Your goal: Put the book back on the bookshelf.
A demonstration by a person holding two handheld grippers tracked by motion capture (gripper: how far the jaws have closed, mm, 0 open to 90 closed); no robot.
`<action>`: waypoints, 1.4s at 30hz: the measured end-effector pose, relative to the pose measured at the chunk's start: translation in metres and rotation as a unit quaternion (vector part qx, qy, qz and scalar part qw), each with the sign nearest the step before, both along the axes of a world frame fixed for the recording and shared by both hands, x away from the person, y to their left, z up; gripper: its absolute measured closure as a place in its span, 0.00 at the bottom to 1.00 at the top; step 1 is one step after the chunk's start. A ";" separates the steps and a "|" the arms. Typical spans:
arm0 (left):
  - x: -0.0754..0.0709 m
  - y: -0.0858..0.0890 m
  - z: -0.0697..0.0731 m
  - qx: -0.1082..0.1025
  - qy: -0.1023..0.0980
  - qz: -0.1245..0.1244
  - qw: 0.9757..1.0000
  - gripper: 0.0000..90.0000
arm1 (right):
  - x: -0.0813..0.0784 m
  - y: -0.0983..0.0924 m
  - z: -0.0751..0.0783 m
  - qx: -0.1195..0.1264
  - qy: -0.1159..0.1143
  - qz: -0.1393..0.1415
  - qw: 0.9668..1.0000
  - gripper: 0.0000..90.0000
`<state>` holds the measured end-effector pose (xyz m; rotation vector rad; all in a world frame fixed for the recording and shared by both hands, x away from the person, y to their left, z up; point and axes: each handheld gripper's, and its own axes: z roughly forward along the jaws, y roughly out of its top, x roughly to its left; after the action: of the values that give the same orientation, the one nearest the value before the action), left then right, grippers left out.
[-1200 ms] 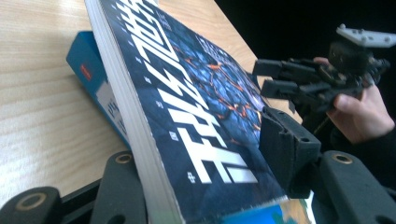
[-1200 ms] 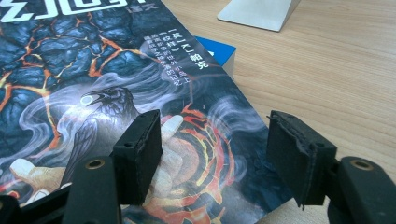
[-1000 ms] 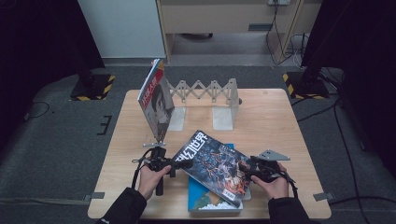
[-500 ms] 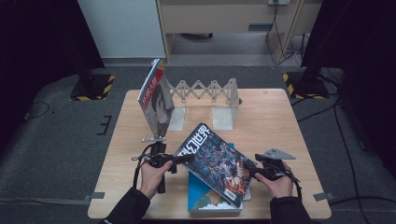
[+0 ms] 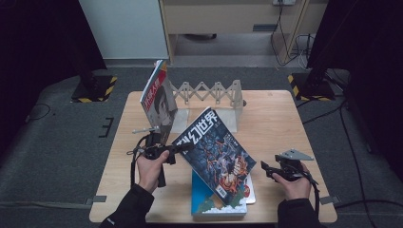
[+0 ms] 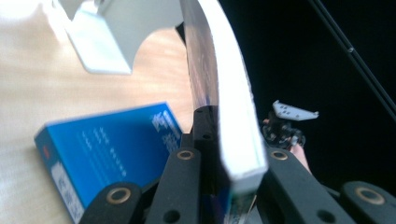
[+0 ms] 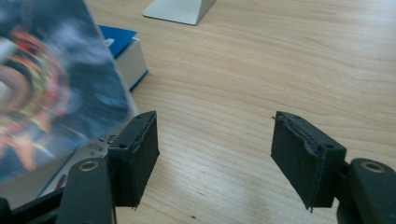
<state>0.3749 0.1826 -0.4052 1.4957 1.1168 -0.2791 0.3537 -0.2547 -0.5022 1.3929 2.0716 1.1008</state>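
A dark-covered magazine [image 5: 216, 152] hangs tilted above a blue book [image 5: 209, 204], its left edge raised. My left gripper [image 5: 183, 147] is shut on that edge; its jaws have just been closing on it. In the left gripper view the magazine's white page edge [image 6: 229, 93] runs up from between the jaws of the left gripper [image 6: 233, 161], with the blue book [image 6: 107, 144] lying below. My right gripper [image 5: 266, 168] stands open to the right of the magazine, apart from it. The right gripper [image 7: 215, 154] holds nothing and its jaws have just been opening slightly, the magazine [image 7: 51, 79] beside its left finger.
A second magazine [image 5: 159, 97] stands upright at the left end of an accordion rack [image 5: 209, 90] at the back of the wooden table [image 5: 280, 123]. A white bookend [image 5: 233, 116] stands behind the lifted magazine. Bare wood lies to the right.
The left gripper has risen and tipped the magazine's left edge up. The right gripper has slid rightward off the magazine's right edge.
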 end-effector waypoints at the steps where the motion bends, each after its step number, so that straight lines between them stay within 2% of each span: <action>1: 0.000 0.000 0.006 0.004 -0.005 0.003 1.000 0.91 | 0.000 -0.001 0.000 -0.001 0.002 0.000 1.000 0.36; 5: -0.001 0.001 0.025 -0.001 -0.024 0.006 1.000 0.91 | 0.002 -0.006 -0.002 -0.001 0.005 -0.007 1.000 0.35; 7: -0.001 0.001 0.033 0.010 -0.038 0.010 0.999 0.91 | 0.002 -0.007 -0.003 -0.004 0.009 -0.008 1.000 0.35; 11: 0.001 0.004 0.046 0.015 -0.052 0.025 0.998 0.91 | 0.004 -0.007 -0.004 -0.010 0.009 -0.006 1.000 0.35; 19: 0.004 0.020 0.077 0.037 -0.088 0.057 0.994 0.91 | 0.006 -0.012 -0.007 -0.025 0.017 -0.010 1.000 0.34; 23: 0.006 0.028 0.093 0.056 -0.107 0.078 0.990 0.91 | 0.008 -0.016 -0.011 -0.039 0.027 -0.014 0.999 0.32; 28: 0.011 0.036 0.111 0.082 -0.125 0.101 0.984 0.91 | 0.009 -0.015 -0.014 -0.043 0.036 -0.010 0.998 0.30; 31: 0.013 0.042 0.120 0.091 -0.135 0.115 0.980 0.91 | 0.010 -0.014 -0.015 -0.046 0.037 -0.008 0.998 0.30; 37: 0.016 0.053 0.134 0.097 -0.147 0.137 0.975 0.91 | 0.010 -0.014 -0.015 -0.048 0.039 -0.004 0.998 0.30; 42: 0.022 0.058 0.144 0.116 -0.159 0.159 0.967 0.91 | 0.010 -0.013 -0.015 -0.048 0.042 -0.003 0.998 0.30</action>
<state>0.3972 0.2405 -0.2613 1.4725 1.1316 0.3145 0.3635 -0.2680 -0.5177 1.4203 2.1477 0.9413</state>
